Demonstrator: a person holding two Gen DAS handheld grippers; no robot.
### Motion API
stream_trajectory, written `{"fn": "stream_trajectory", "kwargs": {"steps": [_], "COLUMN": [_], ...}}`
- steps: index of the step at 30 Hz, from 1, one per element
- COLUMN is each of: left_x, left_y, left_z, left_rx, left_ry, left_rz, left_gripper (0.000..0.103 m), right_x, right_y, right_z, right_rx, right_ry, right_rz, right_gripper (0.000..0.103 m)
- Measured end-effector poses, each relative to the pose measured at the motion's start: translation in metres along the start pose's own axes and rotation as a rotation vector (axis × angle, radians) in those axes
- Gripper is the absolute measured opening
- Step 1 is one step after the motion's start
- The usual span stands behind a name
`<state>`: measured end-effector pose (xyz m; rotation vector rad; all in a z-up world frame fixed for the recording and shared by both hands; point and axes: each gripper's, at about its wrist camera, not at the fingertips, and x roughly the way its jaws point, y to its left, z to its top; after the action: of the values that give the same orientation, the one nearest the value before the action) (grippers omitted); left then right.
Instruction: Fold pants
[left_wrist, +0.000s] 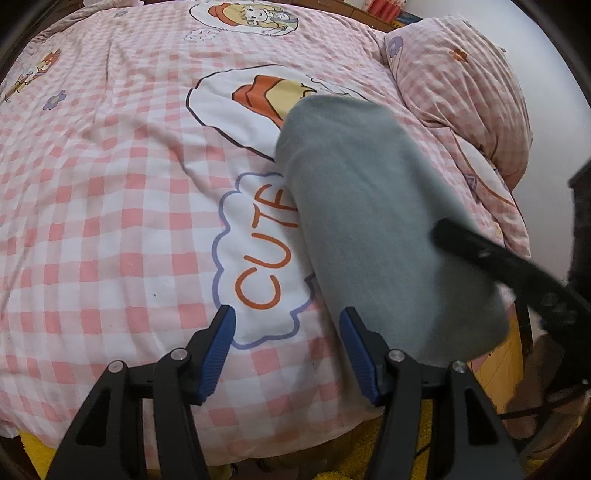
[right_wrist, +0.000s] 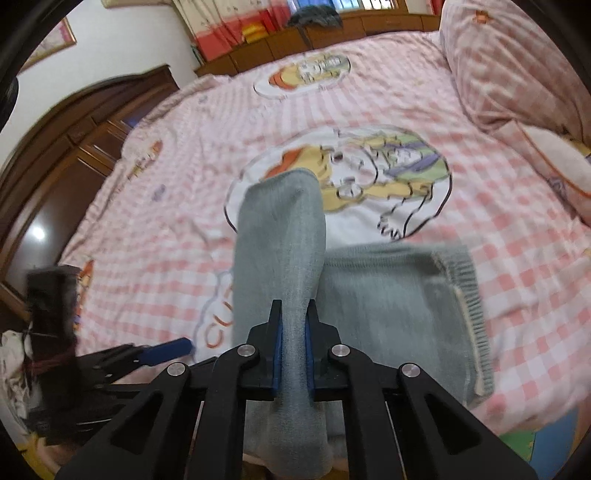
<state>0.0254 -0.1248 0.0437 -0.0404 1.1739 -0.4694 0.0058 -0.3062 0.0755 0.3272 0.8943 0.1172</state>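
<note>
you are mid-fold: your right gripper (right_wrist: 294, 343) has its jaws pinching a bunched length of the grey pants (right_wrist: 388, 306), which runs up through the middle of the right wrist frame while the rest lies flat on the bed (right_wrist: 517, 258), ribbed waistband (right_wrist: 469, 295) at centre right. your left gripper (left_wrist: 287, 354) hangs with jaws spread and nothing between them, its right-hand jaw just beside the near edge of the pants at lower centre of the left wrist frame.

the next move, by my judgement, calls for carrying the pinched end across onto the flat part and laying it so the edges line up; the idle left gripper could pin the fabric near the fold line.

room is generous toward the upper left of both frames, where the checked cover lies bare. the pillow (left_wrist: 465, 85) crowds the upper right, and the bed's near edge runs close under both grippers, so cloth released short may slide off.
</note>
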Motion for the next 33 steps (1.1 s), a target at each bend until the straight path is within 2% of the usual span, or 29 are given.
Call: {"fn": "stream_trajectory", "kwargs": {"steps": [6,12,16,22,28,33], "left_x": [-0.007,-0.008,-0.004,0.004,0.003,-0.003], "left_y": [-0.005,-0.018,-0.029,-0.040,-0.049,-0.062], "left_z": [0.004,0.007,0.006,0.006,0.010,0.023], "left_rx": [0.009,0.038,0.067,0.099,0.131,0.175], "left_ry": [-0.010,-0.012,-0.006,0.006,-0.005,-0.053], "left_rz": [-0.011,-0.018,-0.021,-0.019,-0.016,-0.014], "left_gripper": [0.061,0.061,0.062,0.062,0.062,0.061], "right_x": [-0.034,-0.052,-0.049,-0.023,0.003,-0.011], "right_y": [-0.002,-0.032,-0.060,-0.093,-0.107,-0.109], "right_z": [0.006,0.009,0.009,0.000,-0.014,-0.011], "right_rx": [-0.023,0.021,0.070,0.133,0.148,0.185], "right_ry": [-0.067,-0.100,-0.091,-0.029,0.025,-0.002], "right_rz": [-0.026,-0.066,-0.078,-0.092,-0.127,-0.141], "right_gripper": [0.010,0.010,0.010,0.010,0.012,0.014]}}
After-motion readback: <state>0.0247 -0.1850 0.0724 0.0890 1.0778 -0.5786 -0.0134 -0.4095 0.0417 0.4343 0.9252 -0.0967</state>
